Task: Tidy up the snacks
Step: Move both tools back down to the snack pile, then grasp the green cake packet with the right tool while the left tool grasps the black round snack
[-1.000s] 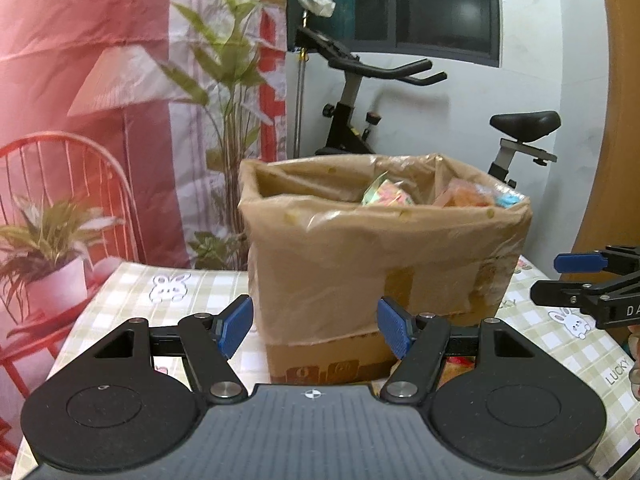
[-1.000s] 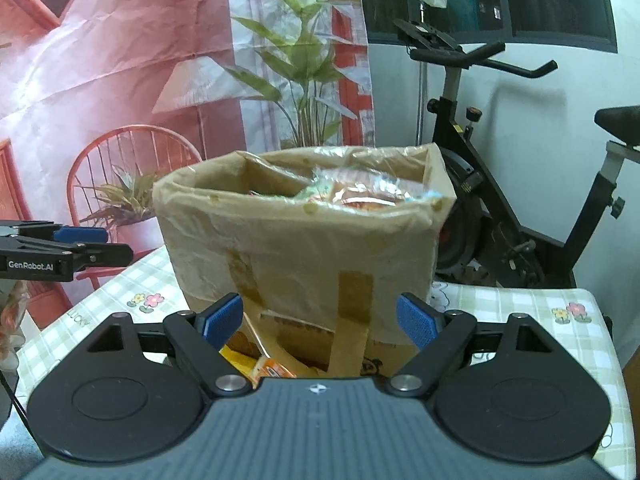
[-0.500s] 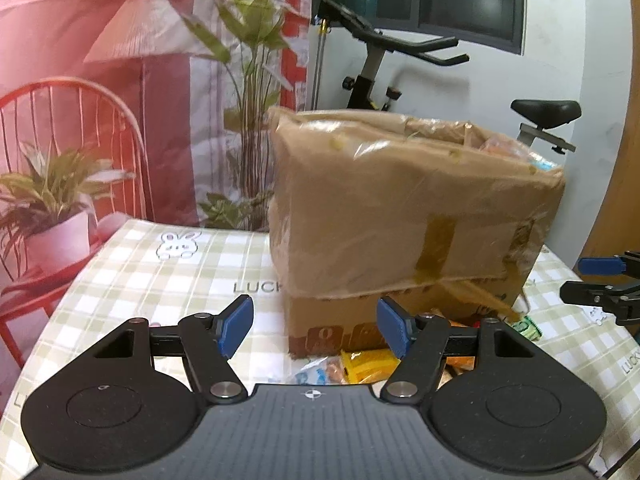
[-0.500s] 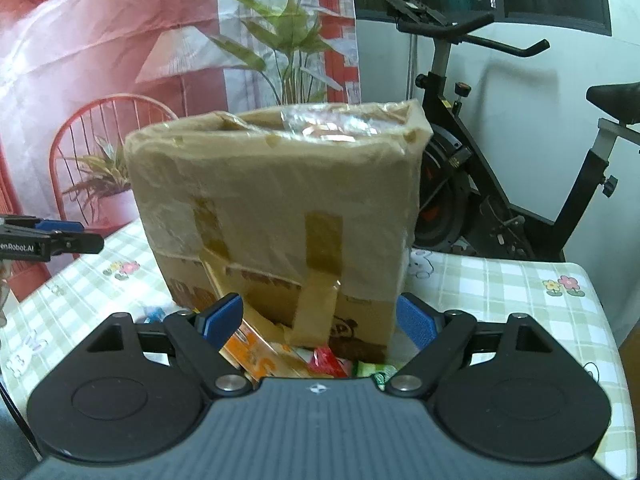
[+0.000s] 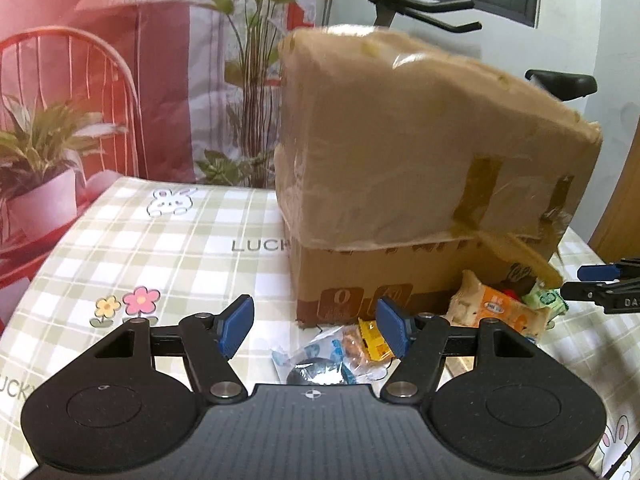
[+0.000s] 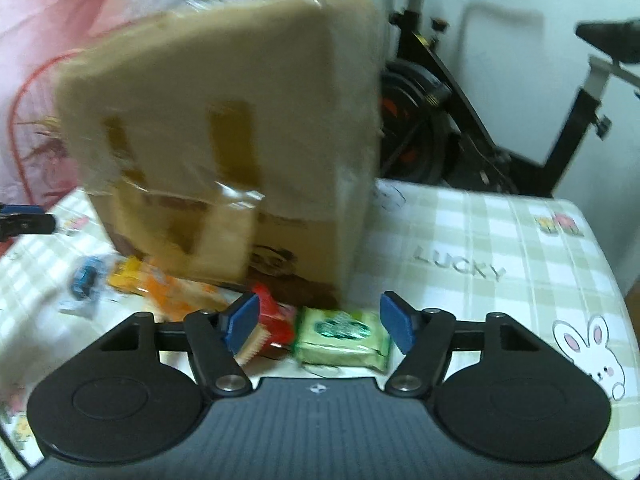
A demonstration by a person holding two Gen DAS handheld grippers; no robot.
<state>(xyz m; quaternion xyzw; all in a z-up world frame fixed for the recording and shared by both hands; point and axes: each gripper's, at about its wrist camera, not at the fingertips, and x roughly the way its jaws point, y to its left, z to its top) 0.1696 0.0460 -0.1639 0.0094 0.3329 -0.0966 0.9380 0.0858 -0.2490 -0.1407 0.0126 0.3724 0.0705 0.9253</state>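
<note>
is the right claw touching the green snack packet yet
Apart. In the right wrist view the right claw is closing, with the green snack packet between its fingers, but tablecloth shows between the packet and the pad on the right side, and the red packet sits by the other.

Checked tablecloth table (image 5: 160,248), taped cardboard box (image 5: 420,168), snack packets (image 6: 344,332) at its base

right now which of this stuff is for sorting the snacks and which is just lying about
For the job:
cardboard box
green packet
red packet
orange packet
yellow packet
blue packet

Just there:
exercise bike
checked tablecloth
plant backdrop
</note>
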